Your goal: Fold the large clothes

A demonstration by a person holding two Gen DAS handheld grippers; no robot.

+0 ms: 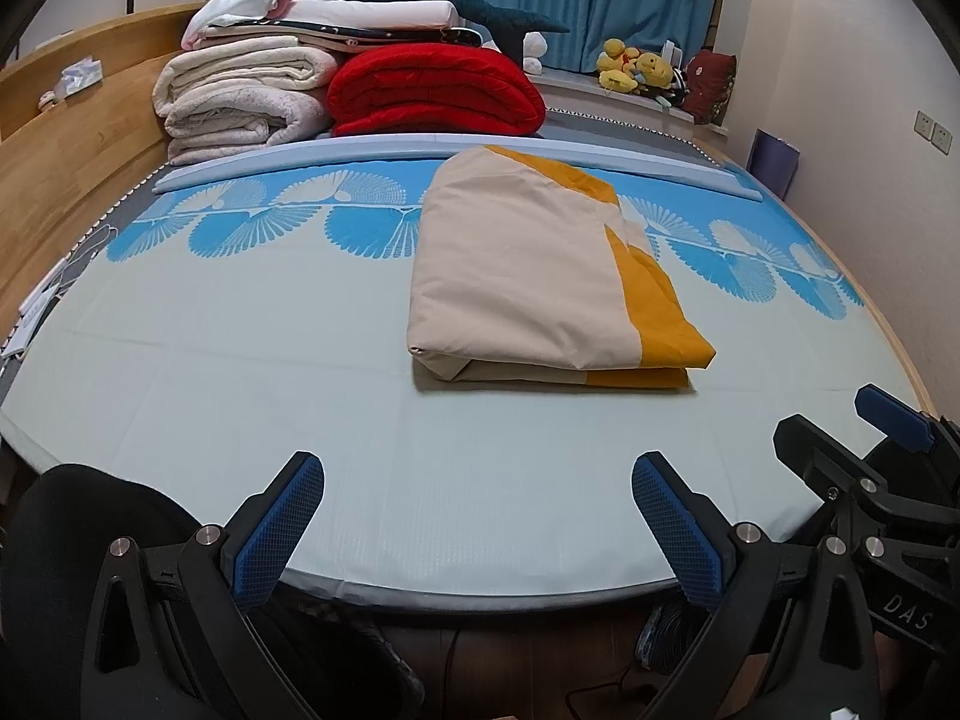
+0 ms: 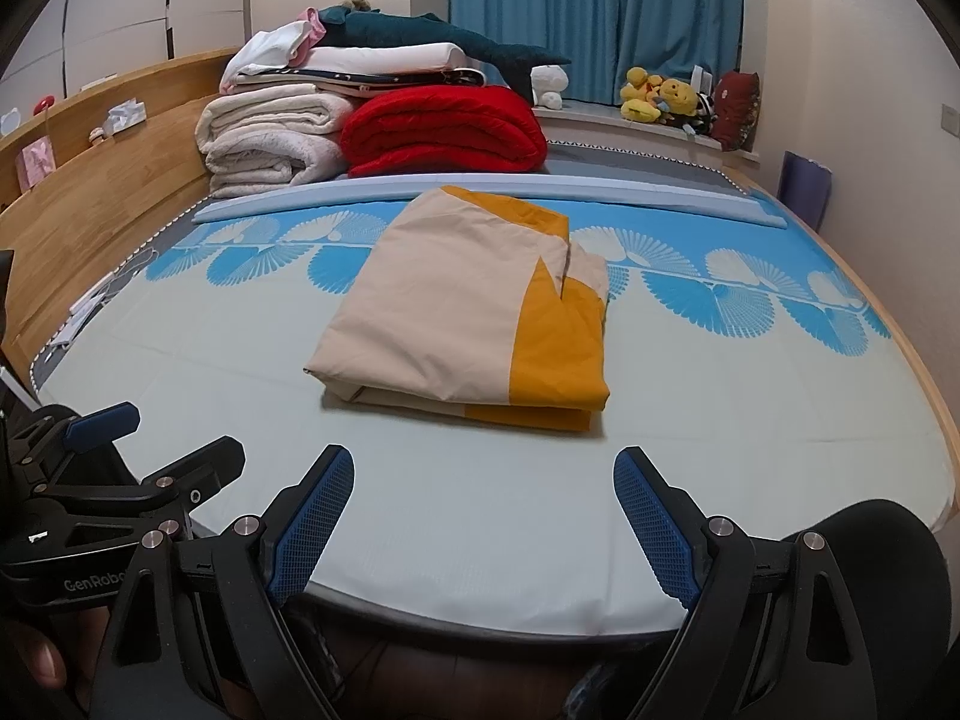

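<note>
The folded cloth (image 1: 528,264) lies mid-frame on the bed (image 1: 240,360), ahead of both tongs, its long axis running away toward the top of the frame. It sits right of centre for the left tongs (image 1: 477,516) and about centred for the right tongs (image 2: 483,510), which look nearer. Both tongs gape apart, empty. The cloth is beige with a mustard band, stacked in layers.

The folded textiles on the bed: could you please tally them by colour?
Beige-and-mustard folded cloth: 1
Red quilt: 1
Cream blankets: 2
White folded bedding: 1
Total: 5; the thin layers beneath the white one are unclear.
</note>
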